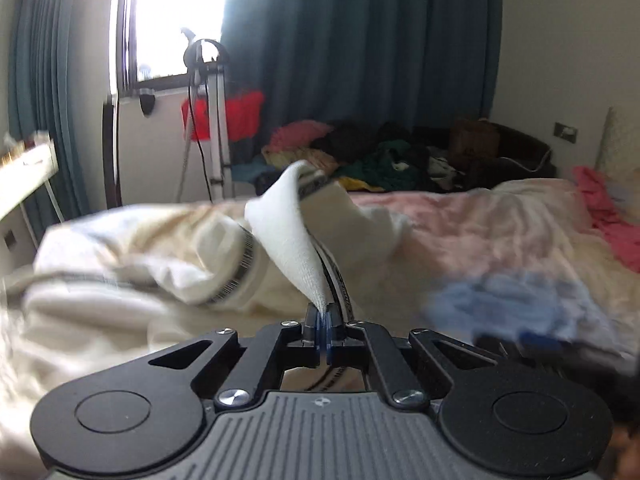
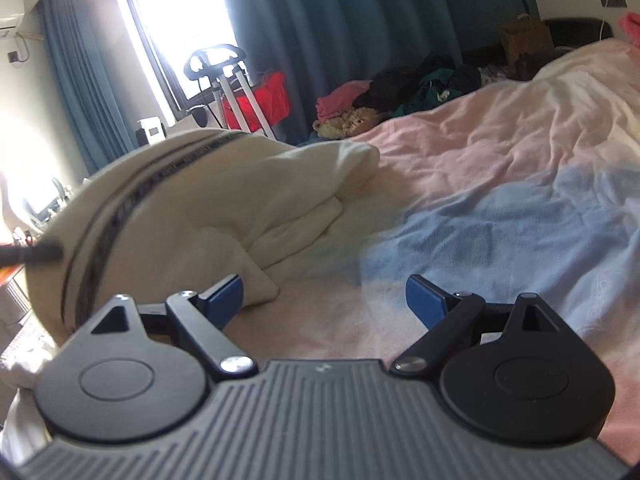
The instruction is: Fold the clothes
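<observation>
A cream-white garment with a dark patterned stripe (image 1: 168, 252) lies bunched on the bed. My left gripper (image 1: 323, 322) is shut on a strip of its edge and holds it raised above the bed. In the right wrist view the same garment (image 2: 192, 208) hangs lifted at the left, its lower part resting on the pink and blue bedspread (image 2: 500, 184). My right gripper (image 2: 324, 300) is open and empty, low over the bedspread, just right of the garment's lower fold. The right gripper shows blurred at the lower right of the left wrist view (image 1: 520, 340).
A pile of mixed clothes (image 1: 372, 156) sits at the far side of the bed. A pink garment (image 1: 612, 216) lies at the right. A metal stand (image 1: 212, 120) and a red item (image 1: 236, 114) stand by the window. Teal curtains (image 1: 360, 40) hang behind.
</observation>
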Demonstrator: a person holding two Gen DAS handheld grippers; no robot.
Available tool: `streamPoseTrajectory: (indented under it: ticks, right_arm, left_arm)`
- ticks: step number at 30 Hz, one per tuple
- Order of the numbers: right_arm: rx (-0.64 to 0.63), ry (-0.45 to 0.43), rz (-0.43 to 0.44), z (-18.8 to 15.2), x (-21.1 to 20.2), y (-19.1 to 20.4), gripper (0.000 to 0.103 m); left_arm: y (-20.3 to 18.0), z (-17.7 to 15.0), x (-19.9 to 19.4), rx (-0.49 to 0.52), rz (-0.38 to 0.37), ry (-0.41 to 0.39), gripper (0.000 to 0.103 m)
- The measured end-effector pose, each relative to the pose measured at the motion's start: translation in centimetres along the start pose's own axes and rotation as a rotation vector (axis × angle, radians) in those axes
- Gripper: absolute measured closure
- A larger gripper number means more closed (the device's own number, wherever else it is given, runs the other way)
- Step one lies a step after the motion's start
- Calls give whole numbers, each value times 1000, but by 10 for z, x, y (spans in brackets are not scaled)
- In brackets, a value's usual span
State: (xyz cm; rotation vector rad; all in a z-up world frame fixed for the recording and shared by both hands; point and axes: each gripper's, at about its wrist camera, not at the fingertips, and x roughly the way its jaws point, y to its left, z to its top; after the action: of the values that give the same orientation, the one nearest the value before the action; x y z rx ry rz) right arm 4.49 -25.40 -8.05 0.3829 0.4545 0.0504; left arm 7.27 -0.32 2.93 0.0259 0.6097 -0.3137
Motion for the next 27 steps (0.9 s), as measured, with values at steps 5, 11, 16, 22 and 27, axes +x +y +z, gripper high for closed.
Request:
streamPoseTrajectory:
  ticks: [5,11,16,22,27]
  right_arm:
    - [-31,4,2,-6,-24,9,13]
    - [-44,53,22,-18,-45,23,13]
    - [-40,69,52,-24,-54,36,13]
    - [-72,77,28,-1,-35,55,13]
    - [-108,95,1,50,15,81,13]
  left_arm:
    - [-1,-72,-4,-43,-7,-11,101]
    - [5,-91,-11,-91,-4,-90,92]
    - [8,-88,-37,-96,1,-158,50]
    - [22,-84,-52,-173,51,-186,33]
    - [45,-80,-51,-285,84,-184,26]
